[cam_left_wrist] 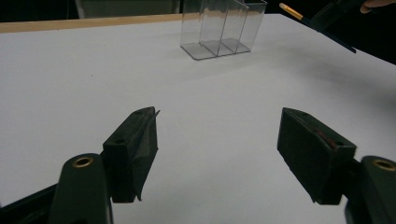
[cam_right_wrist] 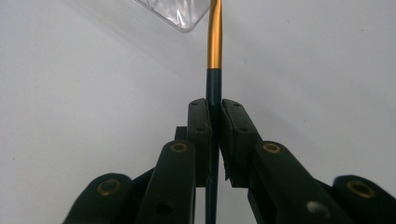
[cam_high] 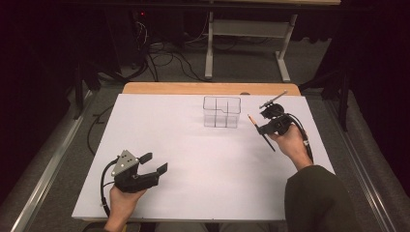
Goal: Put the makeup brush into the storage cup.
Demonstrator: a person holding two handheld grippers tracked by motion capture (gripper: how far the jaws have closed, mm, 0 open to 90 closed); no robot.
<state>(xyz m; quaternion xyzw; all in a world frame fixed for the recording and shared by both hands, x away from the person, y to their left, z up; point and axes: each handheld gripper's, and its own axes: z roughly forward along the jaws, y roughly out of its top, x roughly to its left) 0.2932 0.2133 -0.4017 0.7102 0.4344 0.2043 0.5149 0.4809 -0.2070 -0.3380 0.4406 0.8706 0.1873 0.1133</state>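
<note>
Pencil gripped and lifted, not yet in the holder.

The right gripper [cam_high: 265,126] is clamped on a dark pencil [cam_high: 261,133] with a gold band [cam_right_wrist: 214,44], holding it tilted above the table [cam_high: 193,159], just right of the clear, empty holder [cam_high: 221,112]. Picking up looks done; placing it in a compartment remains. The left gripper [cam_high: 153,163] rests near the front edge, jaws apart and empty.

Pencil [cam_right_wrist: 214,42] tip cut off by the top edge beside the clear organizer [cam_right_wrist: 175,11], its shaft hidden between the right gripper [cam_right_wrist: 215,140] pads, organizer's upper walls cropped, pencil's far end too small to read in the high view
</note>
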